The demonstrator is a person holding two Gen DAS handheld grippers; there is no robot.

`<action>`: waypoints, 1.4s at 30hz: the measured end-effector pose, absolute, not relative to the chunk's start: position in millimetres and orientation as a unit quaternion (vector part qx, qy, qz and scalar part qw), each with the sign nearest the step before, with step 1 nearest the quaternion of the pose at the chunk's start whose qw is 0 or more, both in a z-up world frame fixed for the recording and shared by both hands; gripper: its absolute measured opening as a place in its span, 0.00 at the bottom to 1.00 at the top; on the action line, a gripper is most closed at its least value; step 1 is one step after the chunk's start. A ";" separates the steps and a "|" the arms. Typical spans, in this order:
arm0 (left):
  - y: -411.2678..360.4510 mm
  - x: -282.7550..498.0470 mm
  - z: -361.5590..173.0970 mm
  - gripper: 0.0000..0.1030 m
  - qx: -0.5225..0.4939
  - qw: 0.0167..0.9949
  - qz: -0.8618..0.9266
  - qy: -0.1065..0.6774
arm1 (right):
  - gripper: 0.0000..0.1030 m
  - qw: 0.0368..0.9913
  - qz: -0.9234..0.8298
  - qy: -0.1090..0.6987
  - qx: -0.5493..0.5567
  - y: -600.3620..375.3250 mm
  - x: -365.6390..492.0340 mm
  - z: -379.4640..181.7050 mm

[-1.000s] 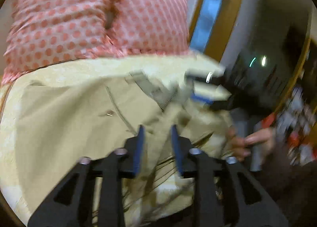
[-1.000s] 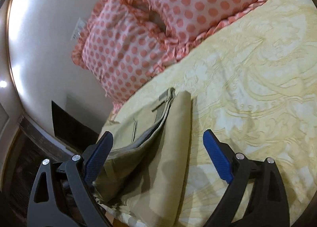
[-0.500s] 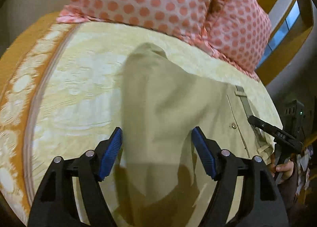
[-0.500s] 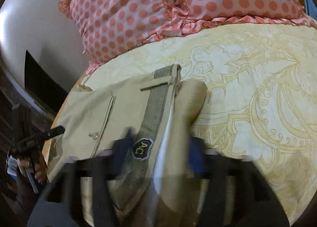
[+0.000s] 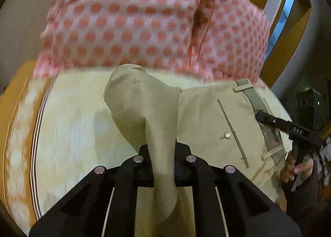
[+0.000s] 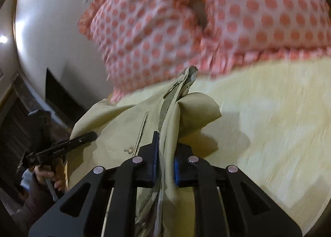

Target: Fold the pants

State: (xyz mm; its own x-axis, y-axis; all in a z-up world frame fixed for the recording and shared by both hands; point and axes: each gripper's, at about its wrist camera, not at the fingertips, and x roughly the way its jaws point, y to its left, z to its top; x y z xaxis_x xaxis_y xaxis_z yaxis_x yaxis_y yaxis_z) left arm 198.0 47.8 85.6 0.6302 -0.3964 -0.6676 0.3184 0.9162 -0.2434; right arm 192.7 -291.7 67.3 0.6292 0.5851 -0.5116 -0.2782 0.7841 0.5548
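Left wrist view: my left gripper (image 5: pixel 163 166) has its jaws pinched onto a raised fold of the khaki pants (image 5: pixel 206 116), the cloth rising between them in a peaked ridge. The rest of the pants lies flat on the bed (image 5: pixel 72 116), with a back pocket and its button (image 5: pixel 228 135) facing up and the waistband (image 5: pixel 251 96) toward the right. Beyond the pants, two pink polka-dot pillows (image 5: pixel 134 21) rest at the head of the bed. At the right edge my right gripper (image 5: pixel 269 120) reaches the waistband, my right hand (image 5: pixel 298 169) around its handle.

Right wrist view: my right gripper (image 6: pixel 165 164) has its jaws pressed onto the waistband (image 6: pixel 165 110) edge, layers of khaki pants (image 6: pixel 115 125) gathered between the blue pads (image 6: pixel 176 171). A loose fold spreads to the right over the bed (image 6: pixel 269 123). My left gripper (image 6: pixel 82 139) appears at the left, its tip over the pants, my left hand (image 6: pixel 49 174) on its grip. The pillows (image 6: pixel 206 19) are blurred.
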 end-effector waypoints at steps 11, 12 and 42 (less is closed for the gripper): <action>37.0 223.9 80.3 0.30 -0.024 0.927 -0.122 0.355 | 0.36 0.909 0.114 0.358 0.181 -324.4 205.2 58.0; 36.0 212.0 82.5 0.35 -0.034 0.925 -0.142 0.350 | 0.39 0.907 0.133 0.358 0.178 -318.9 200.4 58.6; 21.7 32.6 7.1 0.98 0.018 0.930 -0.026 0.367 | 0.99 0.928 0.021 0.373 0.016 -207.1 61.0 21.7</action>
State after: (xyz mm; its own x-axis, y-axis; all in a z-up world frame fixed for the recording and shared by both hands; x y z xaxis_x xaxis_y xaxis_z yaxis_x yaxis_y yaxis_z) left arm 32.6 21.7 7.1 0.7298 -0.0349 -0.6828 0.0619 0.9980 0.0151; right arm 61.0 -207.1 21.7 0.7212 0.0503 -0.6909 -0.0264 0.9986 0.0451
